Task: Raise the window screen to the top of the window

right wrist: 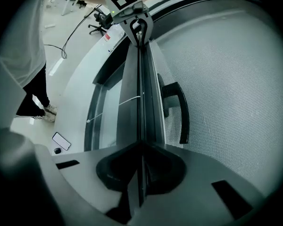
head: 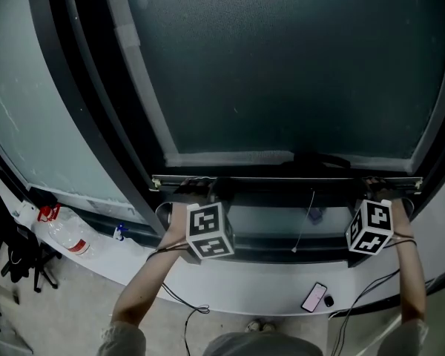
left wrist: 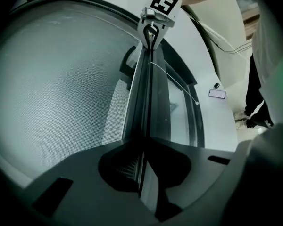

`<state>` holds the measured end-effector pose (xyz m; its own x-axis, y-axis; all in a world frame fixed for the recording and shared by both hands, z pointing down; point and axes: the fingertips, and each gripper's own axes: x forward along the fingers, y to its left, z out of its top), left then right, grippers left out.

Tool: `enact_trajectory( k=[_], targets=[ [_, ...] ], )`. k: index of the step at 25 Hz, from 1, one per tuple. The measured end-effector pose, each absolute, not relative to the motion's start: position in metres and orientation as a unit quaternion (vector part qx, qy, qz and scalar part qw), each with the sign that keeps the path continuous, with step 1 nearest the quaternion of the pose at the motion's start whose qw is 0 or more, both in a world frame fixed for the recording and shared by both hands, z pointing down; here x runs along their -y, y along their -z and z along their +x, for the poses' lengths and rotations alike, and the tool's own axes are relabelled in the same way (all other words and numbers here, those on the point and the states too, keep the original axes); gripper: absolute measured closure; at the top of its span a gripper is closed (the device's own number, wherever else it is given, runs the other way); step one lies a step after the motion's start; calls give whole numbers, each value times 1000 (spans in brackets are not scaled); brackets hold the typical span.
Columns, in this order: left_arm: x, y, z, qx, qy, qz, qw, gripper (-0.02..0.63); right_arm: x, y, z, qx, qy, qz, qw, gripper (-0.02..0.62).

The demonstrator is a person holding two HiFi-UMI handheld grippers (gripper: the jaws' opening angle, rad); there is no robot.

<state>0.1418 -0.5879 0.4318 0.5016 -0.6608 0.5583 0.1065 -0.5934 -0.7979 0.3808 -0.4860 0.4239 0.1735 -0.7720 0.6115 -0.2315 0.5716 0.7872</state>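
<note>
The window screen (head: 282, 65) is a dark mesh panel that covers most of the window. Its bottom bar (head: 282, 178) lies a little above the sill. My left gripper (head: 198, 190) is shut on the bar's left end and my right gripper (head: 376, 189) on its right end. In the left gripper view the bar (left wrist: 144, 93) runs edge-on from the shut jaws of the left gripper (left wrist: 142, 168) up to the right gripper (left wrist: 153, 29), with mesh (left wrist: 56, 88) on the left. In the right gripper view the bar (right wrist: 140, 88) runs from the right gripper (right wrist: 140, 171) to the left gripper (right wrist: 137, 29).
A black handle (right wrist: 177, 112) sits on the frame beside the bar. A thin pull cord (head: 305, 221) hangs below it. On the white sill (head: 230, 280) lie a phone (head: 314, 297) and a water bottle (head: 63, 236). An office chair (head: 15, 258) stands at far left.
</note>
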Motion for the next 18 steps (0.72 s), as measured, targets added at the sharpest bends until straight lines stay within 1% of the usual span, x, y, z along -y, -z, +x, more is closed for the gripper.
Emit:
enact_trajectory(
  k=[3, 10, 18],
  targets=[
    [587, -433, 142, -179, 473, -764, 401, 573, 486, -424, 380, 611, 206, 407, 647, 569],
    [588, -435, 141, -135, 537, -739, 385, 583, 486, -422, 379, 622, 158, 388, 662, 571],
    [588, -436, 142, -123, 554, -733, 376, 586, 485, -422, 379, 635, 134, 367, 667, 574]
  ],
)
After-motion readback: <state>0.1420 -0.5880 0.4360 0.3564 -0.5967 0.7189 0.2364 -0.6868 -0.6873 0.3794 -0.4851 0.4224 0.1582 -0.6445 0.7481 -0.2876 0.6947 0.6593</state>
